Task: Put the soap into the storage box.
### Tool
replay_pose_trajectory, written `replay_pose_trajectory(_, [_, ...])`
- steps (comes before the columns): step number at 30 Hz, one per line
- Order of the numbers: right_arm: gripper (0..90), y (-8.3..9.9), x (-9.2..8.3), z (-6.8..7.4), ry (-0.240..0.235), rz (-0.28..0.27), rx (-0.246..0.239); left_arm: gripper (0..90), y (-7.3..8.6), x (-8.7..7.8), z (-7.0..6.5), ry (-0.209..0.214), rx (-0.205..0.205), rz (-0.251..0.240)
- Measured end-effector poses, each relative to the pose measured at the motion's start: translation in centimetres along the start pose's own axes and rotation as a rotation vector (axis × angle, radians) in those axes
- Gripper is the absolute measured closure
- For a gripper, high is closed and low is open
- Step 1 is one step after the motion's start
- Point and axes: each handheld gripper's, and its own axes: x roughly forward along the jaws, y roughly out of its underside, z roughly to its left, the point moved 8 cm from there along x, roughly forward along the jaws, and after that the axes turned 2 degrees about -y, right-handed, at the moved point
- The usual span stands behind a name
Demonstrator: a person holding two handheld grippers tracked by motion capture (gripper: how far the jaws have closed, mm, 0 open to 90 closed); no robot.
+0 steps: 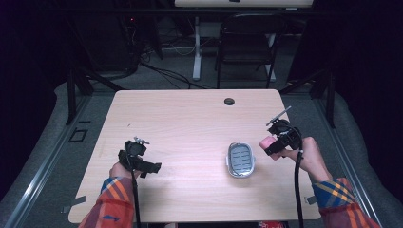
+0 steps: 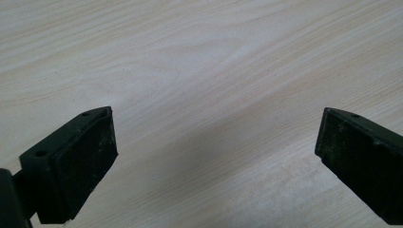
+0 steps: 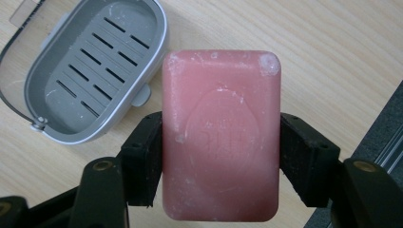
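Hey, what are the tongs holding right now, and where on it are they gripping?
The right tongs hold a pink soap bar, clamped across its two long side edges, lower half. The left tongs are open over bare table, holding nothing.

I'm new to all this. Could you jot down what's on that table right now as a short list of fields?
Surface: pale wooden table
Held item: pink rectangular soap bar, clamped by its long sides
Holder: right gripper, lifted off the tabletop, right of the dish
Container: grey oval plastic soap dish with slotted floor, nothing in it
Other tool: left gripper, jaws apart, nothing between them, over bare wood
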Motion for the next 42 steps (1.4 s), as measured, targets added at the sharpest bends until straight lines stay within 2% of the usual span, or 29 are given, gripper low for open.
replay_pose_trajectory(6, [37.4, -0.4, -0.2, 0.2, -0.008, 0.014, -0.011, 0.0, 0.0, 0.0, -0.1, 0.002, 0.006, -0.001])
replay_pose_trajectory(10, [37.4, -0.8, -0.3, 0.4, -0.009, -0.005, -0.010, 0.0, 0.0, 0.0, -0.1, 0.003, 0.006, -0.002])
replay_pose_trajectory(14, [37.4, -1.1, -0.6, 0.6, -0.012, 0.016, -0.034, 0.0, 0.0, 0.1, -0.1, 0.003, 0.007, -0.002])
replay_pose_trajectory(23, [37.4, -1.8, -0.5, 1.9, -0.033, -0.008, -0.039, 0.0, -0.1, 0.1, -0.1, 0.004, 0.007, -0.004])
replay_pose_trajectory(24, [37.4, -1.8, -0.6, 1.8, -0.024, 0.011, -0.061, 0.0, -0.1, 0.1, -0.1, 0.004, 0.007, -0.006])
replay_pose_trajectory(27, [37.4, -2.1, -0.3, 2.2, -0.042, 0.006, -0.048, 0.0, -0.1, 0.1, -0.2, 0.005, 0.011, -0.005])
replay_pose_trajectory(28, [37.4, -2.1, -0.3, 2.2, -0.032, 0.008, -0.053, 0.0, -0.1, 0.1, -0.2, 0.005, 0.011, -0.006])
replay_pose_trajectory(30, [37.4, -2.2, -0.2, 2.6, -0.051, 0.009, -0.054, 0.0, -0.1, 0.1, -0.1, 0.004, 0.012, -0.007])
replay_pose_trajectory(31, [37.4, -2.2, -0.2, 2.5, -0.039, 0.009, -0.057, 0.0, -0.1, 0.1, -0.1, 0.004, 0.012, -0.007])
replay_pose_trajectory(41, [37.4, -2.7, 0.6, 3.8, -0.062, 0.034, -0.079, 0.0, -0.1, 0.0, -0.1, 0.002, 0.018, -0.010])
replay_pose_trajectory(42, [37.4, -2.7, 0.7, 3.8, -0.051, 0.042, -0.087, 0.0, -0.1, 0.0, -0.1, 0.001, 0.019, -0.010])
